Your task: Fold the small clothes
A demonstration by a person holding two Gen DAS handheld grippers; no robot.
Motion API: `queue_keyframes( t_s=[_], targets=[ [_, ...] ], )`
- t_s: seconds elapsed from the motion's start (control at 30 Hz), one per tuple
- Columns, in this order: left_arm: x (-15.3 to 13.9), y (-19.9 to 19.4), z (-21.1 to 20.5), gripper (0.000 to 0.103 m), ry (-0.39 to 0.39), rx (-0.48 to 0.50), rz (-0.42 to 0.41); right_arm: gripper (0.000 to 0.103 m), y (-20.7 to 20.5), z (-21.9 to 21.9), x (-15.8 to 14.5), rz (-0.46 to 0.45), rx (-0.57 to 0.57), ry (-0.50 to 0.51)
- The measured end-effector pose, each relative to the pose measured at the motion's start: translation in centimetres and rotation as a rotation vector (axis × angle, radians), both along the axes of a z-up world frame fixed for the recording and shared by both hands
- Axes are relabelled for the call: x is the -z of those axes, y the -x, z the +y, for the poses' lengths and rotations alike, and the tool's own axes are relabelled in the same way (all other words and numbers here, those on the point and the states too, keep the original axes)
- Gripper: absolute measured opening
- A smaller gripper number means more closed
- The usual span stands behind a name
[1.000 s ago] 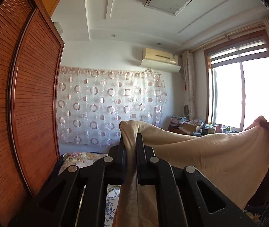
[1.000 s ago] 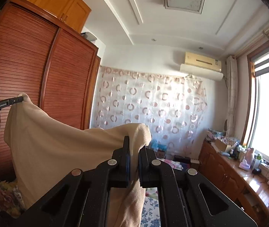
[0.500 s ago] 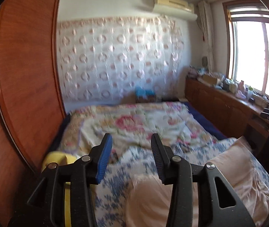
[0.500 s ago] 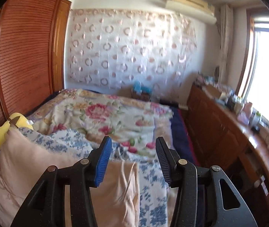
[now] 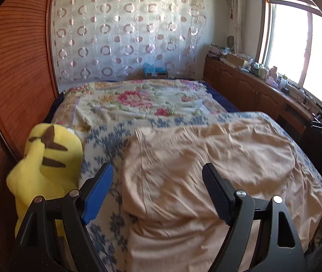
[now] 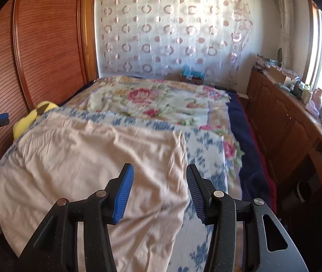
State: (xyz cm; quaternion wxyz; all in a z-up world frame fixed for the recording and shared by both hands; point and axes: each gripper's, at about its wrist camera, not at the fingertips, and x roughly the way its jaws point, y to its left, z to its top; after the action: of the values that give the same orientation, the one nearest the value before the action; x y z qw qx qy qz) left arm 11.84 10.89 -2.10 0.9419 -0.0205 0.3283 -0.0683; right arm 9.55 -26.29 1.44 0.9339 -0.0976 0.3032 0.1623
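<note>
Beige cloth (image 5: 208, 158) spread flat on bed (image 5: 142, 99), left gripper (image 5: 158, 181) jaws just opening, nothing between them, right gripper (image 6: 159, 181) released, above cloth.

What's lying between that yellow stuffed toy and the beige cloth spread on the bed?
A strip of blue-and-white floral bedcover separates the yellow plush toy from the beige cloth; nothing else sits there. The left wrist view shows it best.

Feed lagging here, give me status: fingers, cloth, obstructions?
Left gripper and right gripper just opened, nothing between fingers. Beige cloth spread flat on bed, wrinkled. Yellow plush beside cloth's left edge.
</note>
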Motion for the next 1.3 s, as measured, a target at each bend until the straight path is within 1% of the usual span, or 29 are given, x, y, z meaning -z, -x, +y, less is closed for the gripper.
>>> queue_keyframes(
  t_s=[0.1,0.2,0.33,0.47,0.6,0.7,0.73,0.77,0.93,1.07,1.17,1.23,1.3],
  targets=[
    [1.4,1.4,-0.6,0.081,0.015,0.011,0.015,0.050,2.5,-0.6,0.3,0.034,-0.008,-0.003],
    [2.5,2.3,-0.9,0.081,0.023,0.017,0.041,0.050,3.6,-1.3,0.7,0.076,-0.021,-0.013],
    [3.5,2.6,-1.2,0.081,0.005,0.001,0.062,0.050,3.6,-1.9,1.8,0.115,-0.011,-0.003],
    [5.0,3.0,-0.9,0.081,0.023,-0.013,0.094,0.050,4.0,-3.2,2.0,0.135,0.001,-0.058],
    [5.9,2.9,-0.9,0.081,0.013,-0.025,0.120,0.050,4.1,-4.4,2.3,0.144,0.029,-0.078],
    [5.9,2.7,-0.8,0.081,0.026,-0.037,0.118,0.050,3.4,-4.7,1.9,0.144,0.033,-0.090],
    [5.8,2.6,-0.7,0.081,0.031,-0.038,0.119,0.050,3.2,-4.5,2.5,0.144,0.026,-0.094],
    [5.9,2.5,-0.7,0.081,0.029,-0.040,0.122,0.050,2.8,-4.3,2.4,0.147,0.021,-0.103],
    [7.0,1.8,-0.8,0.081,0.005,-0.051,0.164,0.050,-0.3,-3.3,4.0,0.182,0.014,-0.144],
    [8.1,1.2,-1.2,0.081,-0.022,-0.051,0.212,0.050,-2.9,-2.7,5.4,0.227,0.052,-0.147],
    [8.3,1.2,-1.5,0.081,-0.038,-0.044,0.220,0.050,-5.0,-2.4,5.7,0.253,0.076,-0.160],
    [8.4,1.2,-1.7,0.083,-0.050,-0.043,0.224,0.050,-5.9,-2.1,5.7,0.259,0.079,-0.149],
    [8.5,1.1,-2.2,0.085,-0.081,-0.035,0.229,0.050,-6.8,-1.4,5.7,0.258,0.082,-0.125]
  ],
)
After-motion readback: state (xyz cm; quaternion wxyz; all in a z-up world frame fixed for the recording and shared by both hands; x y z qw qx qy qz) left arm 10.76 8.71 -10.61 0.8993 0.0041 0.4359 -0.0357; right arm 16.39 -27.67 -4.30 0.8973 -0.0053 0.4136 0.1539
